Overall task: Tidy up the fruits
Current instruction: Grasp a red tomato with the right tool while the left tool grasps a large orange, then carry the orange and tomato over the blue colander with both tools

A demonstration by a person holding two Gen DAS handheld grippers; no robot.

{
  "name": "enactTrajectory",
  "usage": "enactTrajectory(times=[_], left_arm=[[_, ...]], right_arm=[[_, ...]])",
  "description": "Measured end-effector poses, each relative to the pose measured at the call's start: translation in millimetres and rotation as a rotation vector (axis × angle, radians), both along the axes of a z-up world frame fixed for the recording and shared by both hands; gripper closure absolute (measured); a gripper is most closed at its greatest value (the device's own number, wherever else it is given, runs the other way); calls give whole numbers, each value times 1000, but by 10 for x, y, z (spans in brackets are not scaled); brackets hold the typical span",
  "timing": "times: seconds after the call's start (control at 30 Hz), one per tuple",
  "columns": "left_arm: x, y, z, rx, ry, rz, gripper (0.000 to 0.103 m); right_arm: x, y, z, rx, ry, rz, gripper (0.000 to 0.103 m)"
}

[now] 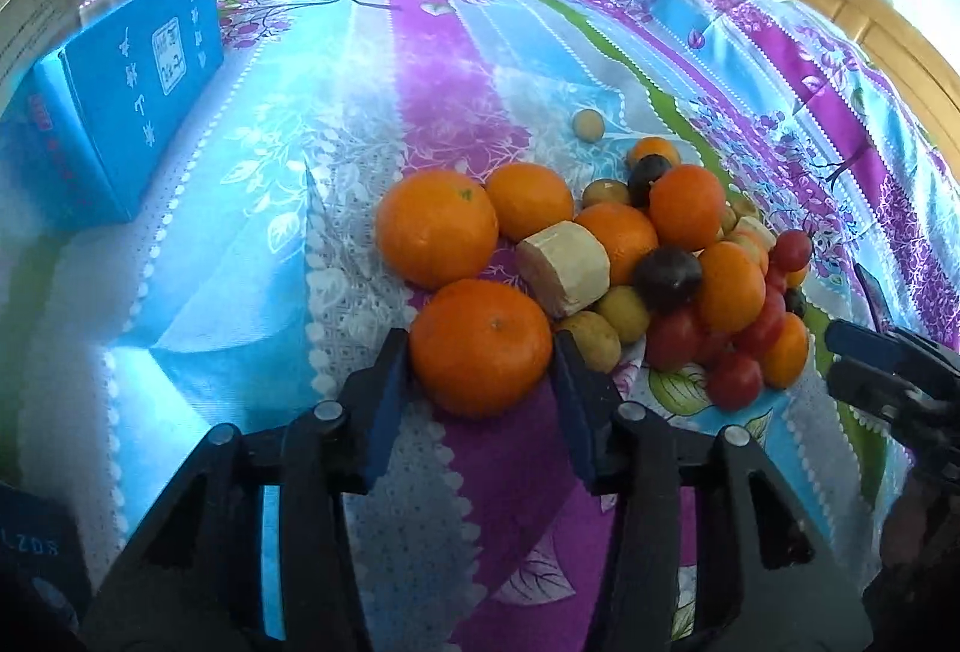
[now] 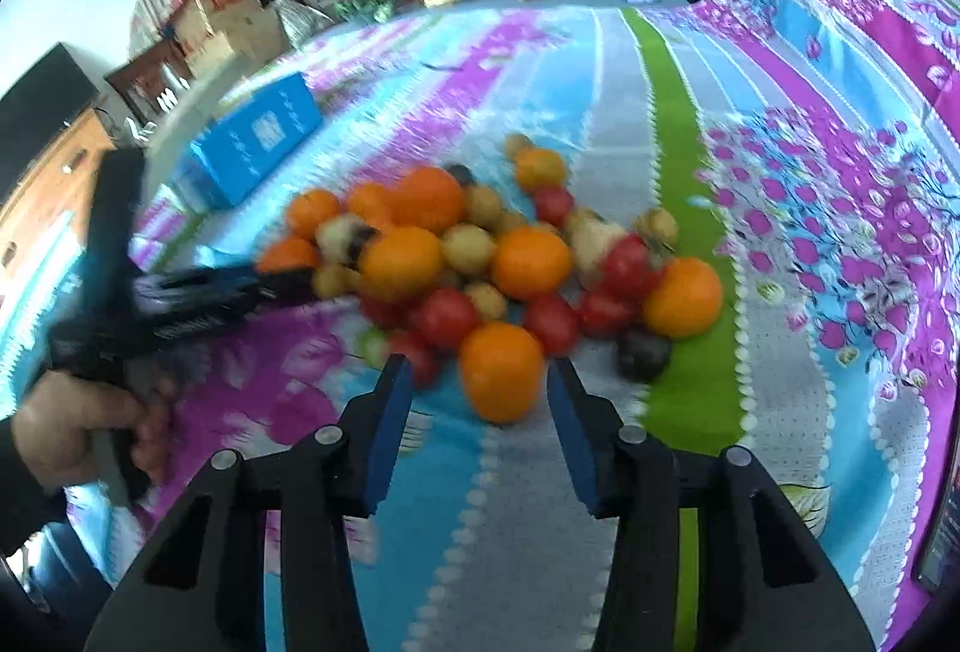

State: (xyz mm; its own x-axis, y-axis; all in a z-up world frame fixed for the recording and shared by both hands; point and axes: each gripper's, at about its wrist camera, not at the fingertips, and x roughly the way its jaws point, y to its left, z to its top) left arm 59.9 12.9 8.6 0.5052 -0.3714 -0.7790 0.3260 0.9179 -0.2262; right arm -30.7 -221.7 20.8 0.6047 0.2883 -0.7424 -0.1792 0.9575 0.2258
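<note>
Pads of my left gripper [image 1: 480, 352] press both flanks of a mandarin [image 1: 480, 347] at the near edge of the fruit pile [image 1: 606, 256] on the striped bedspread [image 1: 300, 112]; it sits dead centre between them, round, with no long axis to favour. My right gripper [image 2: 479, 375] brackets a smaller orange fruit [image 2: 501, 372], slightly oval and upright; I see a sliver of gap beside each pad, and with the blur I cannot tell whether they grip. Beyond lie tomatoes, dark plums and yellow-brown fruits in one heap. A blue box [image 1: 129, 103], closed, stands well apart to the left, nearer my left hand; its contents are hidden.
</note>
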Motion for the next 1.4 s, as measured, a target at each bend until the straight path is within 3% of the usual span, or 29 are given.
enactTrajectory(times=[0.1, 0.23, 0.43, 0.5, 0.73, 0.87, 1.1, 1.4], left_arm=[[-6, -9, 8, 9, -6, 1, 57], [-35, -4, 26, 13, -12, -2, 58], [-19, 14, 2, -7, -6, -1, 57], [-26, 13, 3, -6, -7, -1, 57], [-53, 2, 50, 10, -11, 14, 58], [-184, 40, 224, 0, -29, 29, 58], [-604, 156, 931, 60, -115, 70, 58], [-895, 811, 1582, 59, -171, 222, 58]], right_arm=[[-12, 107, -43, 122, 41, 29, 53], [102, 264, -233, 55, 62, 6, 58], [277, 380, -330, 33, 65, 9, 62], [304, 393, -362, 21, 68, -3, 72], [319, 384, -388, 15, 90, -33, 74], [196, 333, -193, 43, 70, -50, 74], [-32, 374, 472, 33, -23, -85, 74], [-97, 826, 1157, 24, -97, -27, 74]])
